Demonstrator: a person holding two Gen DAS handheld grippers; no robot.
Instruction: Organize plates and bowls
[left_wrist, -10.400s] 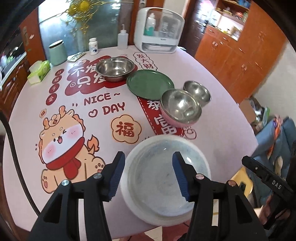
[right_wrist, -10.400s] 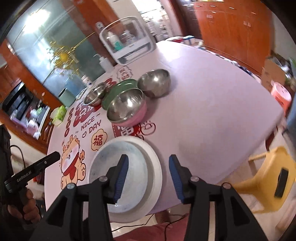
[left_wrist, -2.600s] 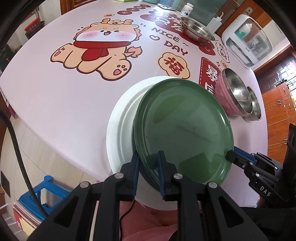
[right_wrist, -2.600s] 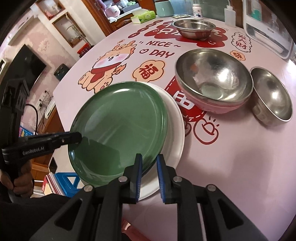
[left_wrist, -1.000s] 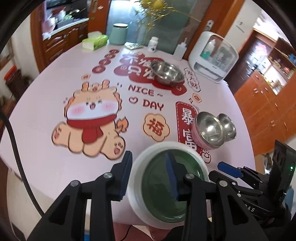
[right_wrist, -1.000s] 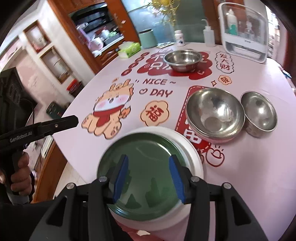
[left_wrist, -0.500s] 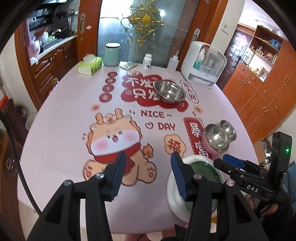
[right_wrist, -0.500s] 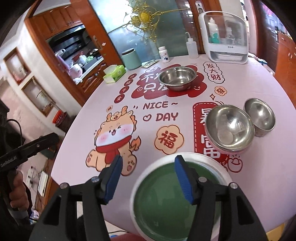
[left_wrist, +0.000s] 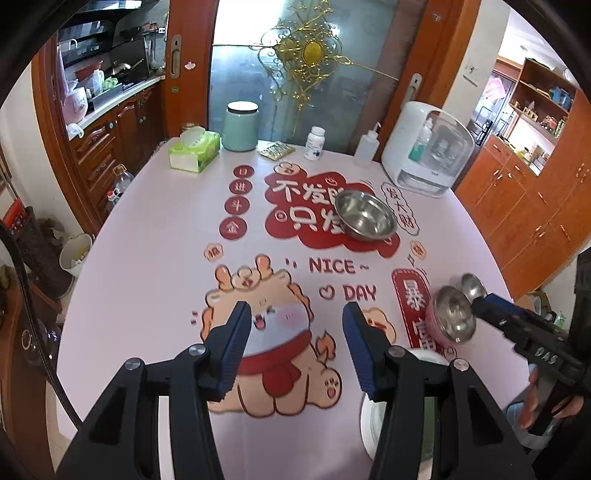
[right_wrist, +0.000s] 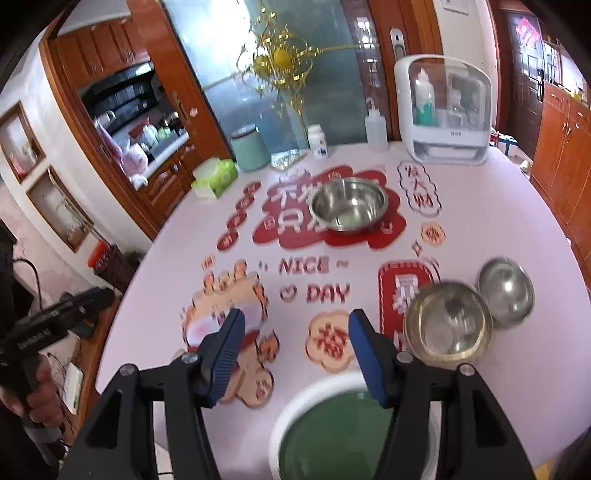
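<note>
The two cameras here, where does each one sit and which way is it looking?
Left wrist: rides on the left tongs, looks down across the table toward the far steel bowl; its own open fingers show, plus the right tongs.
Right wrist: rides on the right tongs, looks over the green plate on the white plate; the left tongs show.
Shared: steel bowl, pink bowl, small bowl, tablecloth.
</note>
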